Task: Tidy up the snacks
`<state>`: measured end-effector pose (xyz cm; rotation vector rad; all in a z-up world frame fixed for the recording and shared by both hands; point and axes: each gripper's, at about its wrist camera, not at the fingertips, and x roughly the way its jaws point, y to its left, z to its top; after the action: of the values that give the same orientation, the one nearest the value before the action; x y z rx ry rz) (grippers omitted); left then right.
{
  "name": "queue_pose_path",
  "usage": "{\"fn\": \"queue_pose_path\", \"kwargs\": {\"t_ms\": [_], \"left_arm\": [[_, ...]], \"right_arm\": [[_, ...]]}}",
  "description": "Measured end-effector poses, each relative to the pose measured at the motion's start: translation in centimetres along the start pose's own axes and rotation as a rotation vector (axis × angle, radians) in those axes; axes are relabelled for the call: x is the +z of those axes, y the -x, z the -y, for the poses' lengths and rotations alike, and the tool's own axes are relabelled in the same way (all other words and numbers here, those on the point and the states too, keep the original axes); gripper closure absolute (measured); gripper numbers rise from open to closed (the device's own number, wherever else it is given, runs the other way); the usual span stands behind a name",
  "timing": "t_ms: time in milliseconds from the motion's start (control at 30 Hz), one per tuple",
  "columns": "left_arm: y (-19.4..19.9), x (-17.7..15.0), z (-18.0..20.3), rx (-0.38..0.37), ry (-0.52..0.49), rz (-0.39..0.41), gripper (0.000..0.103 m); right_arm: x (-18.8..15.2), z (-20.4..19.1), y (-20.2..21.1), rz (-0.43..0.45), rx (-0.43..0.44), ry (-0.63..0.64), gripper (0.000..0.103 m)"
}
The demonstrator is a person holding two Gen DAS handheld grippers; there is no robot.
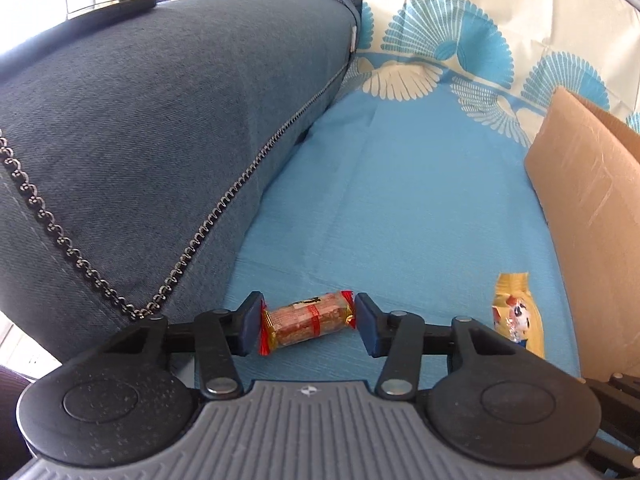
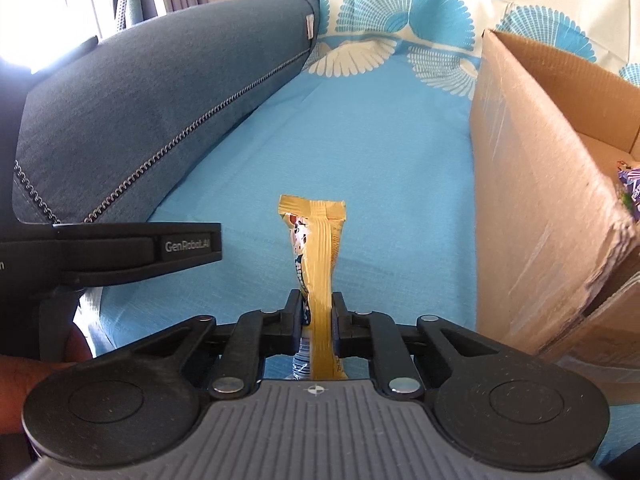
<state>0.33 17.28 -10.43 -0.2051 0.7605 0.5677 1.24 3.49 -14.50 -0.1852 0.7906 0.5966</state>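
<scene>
My left gripper (image 1: pixel 308 326) is shut on a red and gold wrapped snack bar (image 1: pixel 306 320), pads pressing its two crimped ends, just above the blue sheet (image 1: pixel 400 208). My right gripper (image 2: pixel 317 316) is shut on a yellow snack packet (image 2: pixel 318 248), holding it upright on edge; the same packet shows in the left wrist view (image 1: pixel 518 312) at the right. A brown cardboard box (image 2: pixel 540 200) stands to the right, open, with a purple wrapped snack (image 2: pixel 630 192) inside. The left gripper's body (image 2: pixel 120 248) shows at the left of the right wrist view.
A dark blue denim cushion (image 1: pixel 160 140) with a zipper lies along the left. A patterned cream and blue cloth (image 1: pixel 460 40) hangs at the back. The box side (image 1: pixel 592 220) borders the sheet on the right.
</scene>
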Motion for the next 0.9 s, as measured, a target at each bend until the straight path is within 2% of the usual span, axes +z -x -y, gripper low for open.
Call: {"fn": "queue_pose_path", "kwargs": {"t_ms": [400, 567, 800, 900], "left_arm": [[0.8, 0.3, -0.7, -0.044, 0.036, 0.014, 0.050], [1.5, 0.4, -0.9, -0.067, 0.040, 0.023, 0.050], [3.8, 0.2, -1.8, -0.120, 0.048, 0.070, 0.050], [5.7, -0.1, -2.5, -0.180, 0.073, 0.090, 0.050]], "right_arm": [[0.0, -0.4, 0.3, 0.004, -0.014, 0.021, 0.089], [0.0, -0.8, 1.0, 0.031, -0.021, 0.039, 0.089], [0.3, -0.8, 4.6, 0.127, -0.030, 0.058, 0.089], [0.6, -0.5, 7.1, 0.202, -0.035, 0.070, 0.089]]}}
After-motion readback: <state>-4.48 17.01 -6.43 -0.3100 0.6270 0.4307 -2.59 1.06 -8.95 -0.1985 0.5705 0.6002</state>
